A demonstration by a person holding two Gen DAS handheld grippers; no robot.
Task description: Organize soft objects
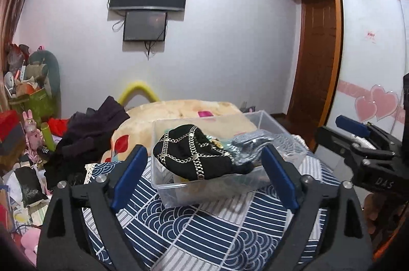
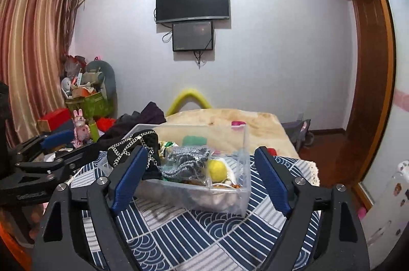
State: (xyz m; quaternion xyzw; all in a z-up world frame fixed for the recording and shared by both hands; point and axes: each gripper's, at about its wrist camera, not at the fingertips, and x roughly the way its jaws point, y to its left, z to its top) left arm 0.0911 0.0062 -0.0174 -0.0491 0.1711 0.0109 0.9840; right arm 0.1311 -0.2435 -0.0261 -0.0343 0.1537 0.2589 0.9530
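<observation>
Right tool (image 2: 202, 180) hangs with blue pads spread wide above navy wave-patterned cloth (image 2: 204, 232). Ahead, clear plastic bin (image 2: 240, 199) holds black chain-trimmed pouch (image 2: 135, 145), grey knitted item (image 2: 186, 160), yellow ball (image 2: 217, 170). Left tool (image 2: 57, 140) beside bin.

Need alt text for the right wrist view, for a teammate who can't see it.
The open right gripper faces a clear plastic bin on a blue-and-white patterned cloth. The bin holds a black chain-trimmed item, grey knitwear and a yellow ball. The left gripper is at the left edge.
</observation>
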